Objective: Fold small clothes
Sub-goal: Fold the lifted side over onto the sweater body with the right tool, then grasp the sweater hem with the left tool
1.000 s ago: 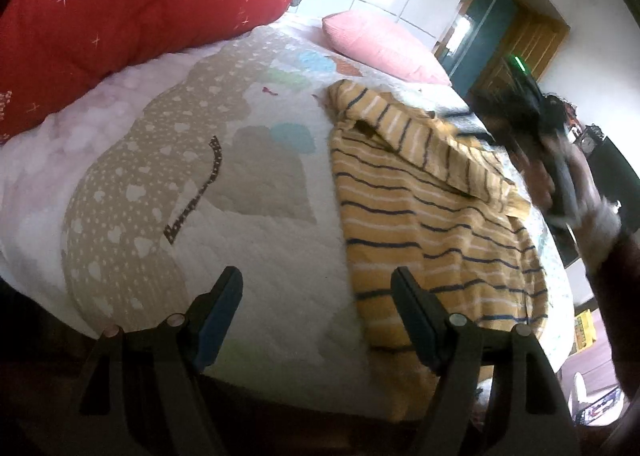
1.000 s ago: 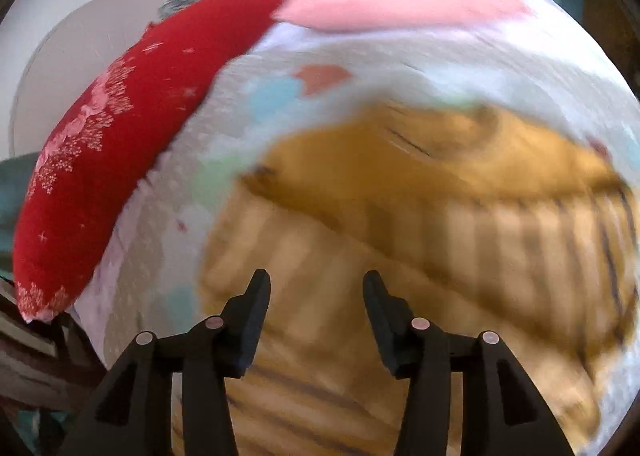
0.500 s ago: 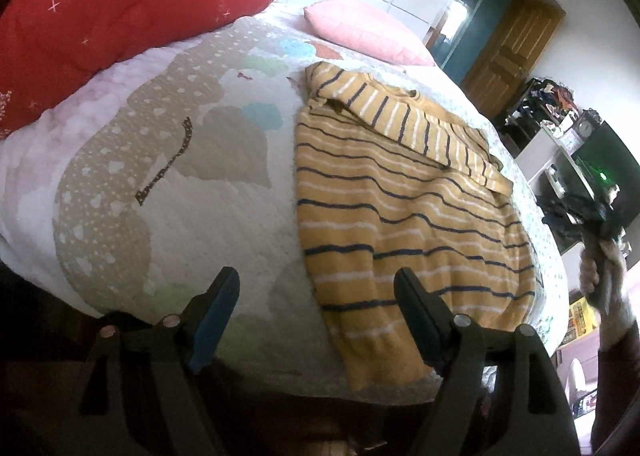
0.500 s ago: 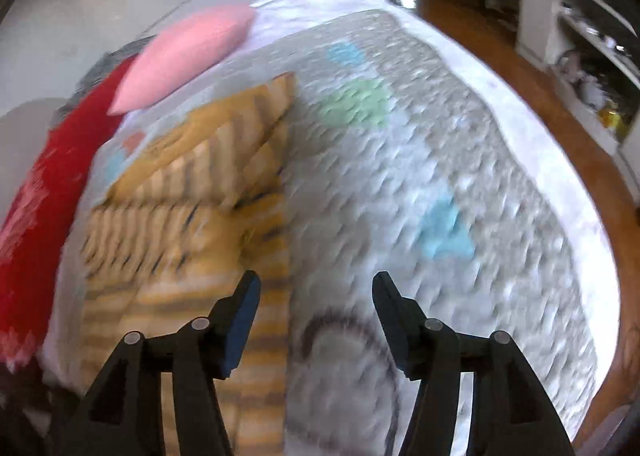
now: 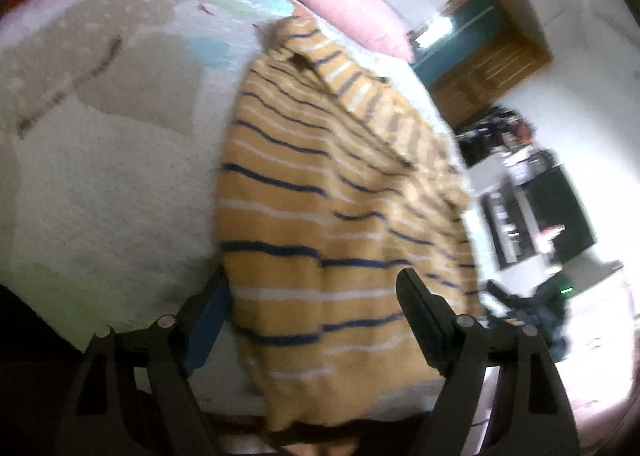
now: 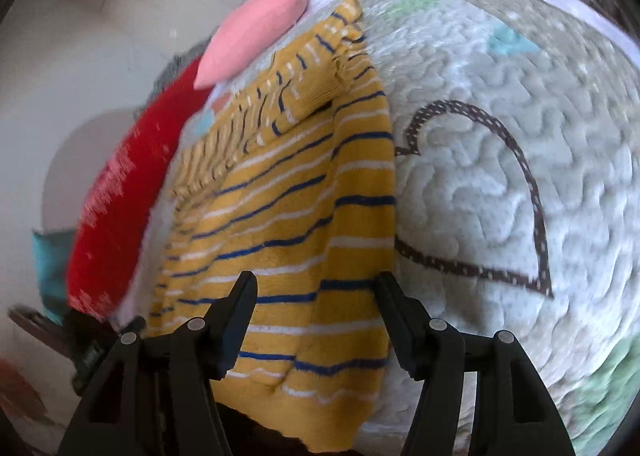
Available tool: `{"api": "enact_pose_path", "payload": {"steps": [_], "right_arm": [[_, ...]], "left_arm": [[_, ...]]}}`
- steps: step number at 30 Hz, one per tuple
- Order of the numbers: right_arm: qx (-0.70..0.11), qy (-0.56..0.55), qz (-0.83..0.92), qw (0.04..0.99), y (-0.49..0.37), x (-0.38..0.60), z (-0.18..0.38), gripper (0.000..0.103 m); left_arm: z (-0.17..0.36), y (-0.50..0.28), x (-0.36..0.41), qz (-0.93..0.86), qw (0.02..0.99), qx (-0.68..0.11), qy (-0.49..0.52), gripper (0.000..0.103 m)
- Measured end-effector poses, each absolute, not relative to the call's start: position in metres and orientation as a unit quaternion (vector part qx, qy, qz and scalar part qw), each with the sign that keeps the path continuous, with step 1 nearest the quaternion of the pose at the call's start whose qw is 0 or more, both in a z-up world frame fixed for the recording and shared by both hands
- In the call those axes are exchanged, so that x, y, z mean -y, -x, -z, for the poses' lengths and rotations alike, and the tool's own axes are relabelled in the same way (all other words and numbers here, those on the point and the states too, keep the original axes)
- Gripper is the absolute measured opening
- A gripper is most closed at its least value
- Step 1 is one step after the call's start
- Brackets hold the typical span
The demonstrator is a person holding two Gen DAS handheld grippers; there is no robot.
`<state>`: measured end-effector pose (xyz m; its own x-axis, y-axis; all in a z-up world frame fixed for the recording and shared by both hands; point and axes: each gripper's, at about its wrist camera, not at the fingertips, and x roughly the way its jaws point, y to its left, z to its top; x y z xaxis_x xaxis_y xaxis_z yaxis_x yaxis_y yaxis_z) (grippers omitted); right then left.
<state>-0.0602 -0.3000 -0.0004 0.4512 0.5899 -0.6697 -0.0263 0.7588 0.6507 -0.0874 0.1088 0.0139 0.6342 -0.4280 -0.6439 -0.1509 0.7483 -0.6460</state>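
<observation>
Below: striped yellow sweater [image 6: 304, 223] flat on quilted bed [image 6: 500, 183], hem draped over near edge. Left gripper [image 5: 316, 296] and right gripper [image 6: 316, 308] jaws spread, straddling hem corners, nothing pinched.

The sweater [image 6: 304, 215] is mustard yellow with thin navy and white stripes. Under it, the quilt [image 6: 500, 183] is off-white with beige patches, small teal and green shapes, and a brown dotted heart outline [image 6: 536, 191]. One pillow [image 6: 252, 39] is plain pink; the other cushion [image 6: 120, 191] is red with pale pink print.
</observation>
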Motion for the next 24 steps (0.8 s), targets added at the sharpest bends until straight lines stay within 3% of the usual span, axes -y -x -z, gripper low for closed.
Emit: {"api": "enact_pose_path", "payload": {"steps": [10,19,24], "right_arm": [[-0.436,-0.399,-0.295,0.751,0.091,0.306,0.017,0.069],[-0.420,-0.407,-0.252,0.771,0.114,0.316,0.014,0.069],[-0.420,-0.416,-0.213,0.778,0.122,0.340,0.023,0.075]], "left_arm": [[0.006,0.099,-0.067,0.150,0.816,-0.425,0.362,0.059],[0.005,0.110,-0.059,0.132,0.817,-0.436,0.354,0.060],[-0.003,0.119,-0.078,0.103,0.831,-0.398,0.374,0.074]]}}
